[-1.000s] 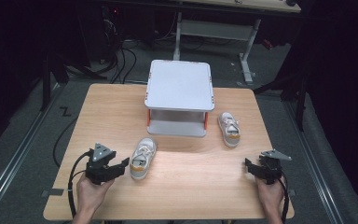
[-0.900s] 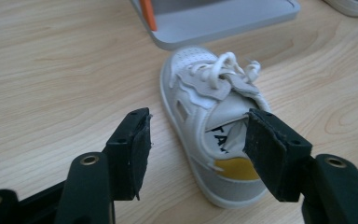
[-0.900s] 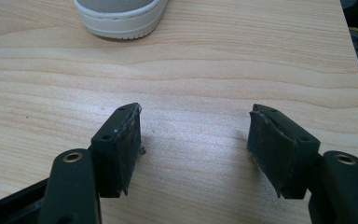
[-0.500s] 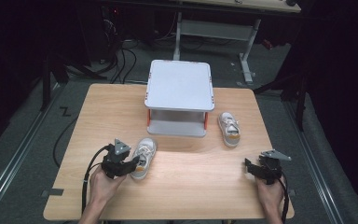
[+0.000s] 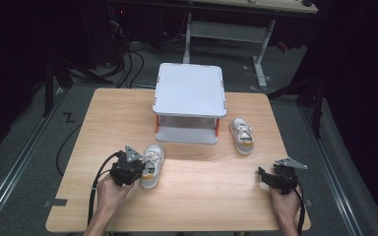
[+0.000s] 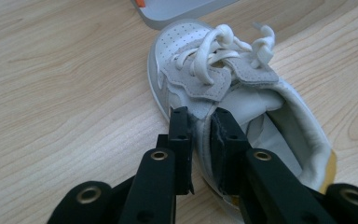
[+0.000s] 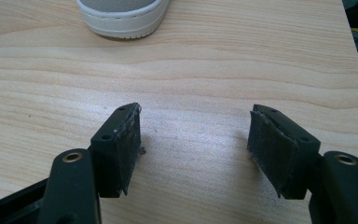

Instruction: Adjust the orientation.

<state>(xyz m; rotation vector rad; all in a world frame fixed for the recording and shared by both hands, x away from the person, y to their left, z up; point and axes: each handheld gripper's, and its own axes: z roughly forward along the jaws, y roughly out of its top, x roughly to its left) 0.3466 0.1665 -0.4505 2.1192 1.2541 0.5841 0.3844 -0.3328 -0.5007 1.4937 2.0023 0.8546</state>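
High view: A light wooden table [image 5: 192, 196] carries a white two-tier plastic shelf with orange corner fittings [image 5: 189, 91] at its far centre. A small white lace-up sneaker with a yellow heel patch [image 5: 151, 164] lies on the table in front of the shelf's left corner, toe pointing toward the shelf. A second small white sneaker [image 5: 241, 135] lies just beside the shelf's right side, apart from it. The left hand-held gripper [image 5: 137, 169] sits at the near left of the table, held by the person's left hand [image 5: 111, 191], with its jaws at the side wall of the nearer sneaker. A black cable [image 5: 96, 184] trails from it toward the table's near edge. The right hand-held gripper [image 5: 262, 177] sits at the near right of the table, well apart from both sneakers, held by the right hand [image 5: 283, 204].

Left gripper view: The two black jaws of the left hand-held gripper [image 6: 200, 140] are closed on the side wall of the sneaker [image 6: 242, 93] at its opening, one jaw outside the wall and one inside. The white laces [image 6: 223, 44] lie knotted over the grey suede tongue area. A corner of the shelf base [image 6: 177, 9] shows just beyond the toe.

Right gripper view: The jaws of the right hand-held gripper [image 7: 193, 140] stand wide apart over bare table [image 7: 196, 70], holding nothing. The rubber sole edge of the second sneaker [image 7: 123, 16] shows at the top, well apart from the jaws.
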